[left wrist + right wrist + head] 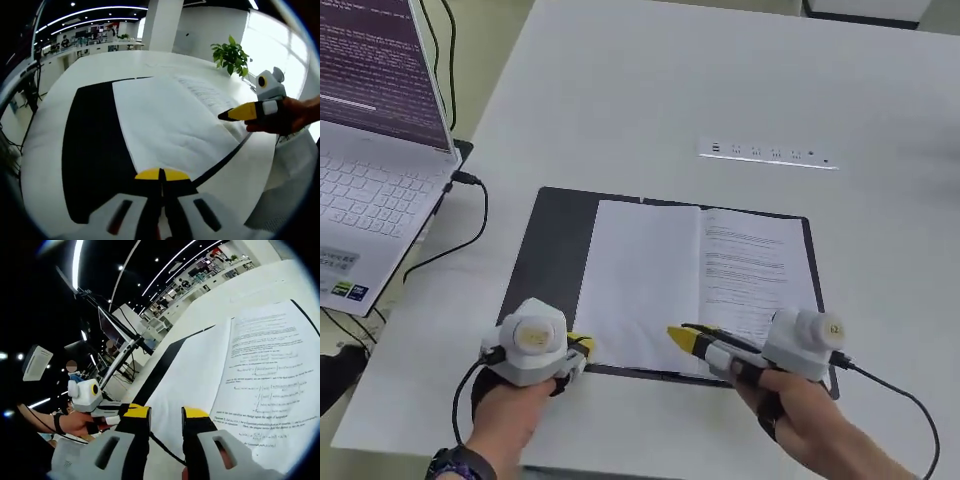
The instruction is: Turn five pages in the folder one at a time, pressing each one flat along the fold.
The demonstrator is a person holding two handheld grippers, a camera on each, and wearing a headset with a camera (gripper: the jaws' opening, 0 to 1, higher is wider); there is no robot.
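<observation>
Head view: we've got the folder (pixel 555 260) open at the white table (pixel 620 90) near edge, laptop (pixel 370 150) on the left edge; left gripper (pixel 161 174) pinched closed and empty, right gripper (pixel 167 415) parted, empty.

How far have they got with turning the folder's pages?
The folder lies open with a blank page flat on its left, so at least one turn looks done; how many is unclear. The right gripper, jaws open, sits at the foot of the fold beside the printed page, holding nothing; the left gripper is shut by the blank page. Lifting that printed page looks next.
</observation>
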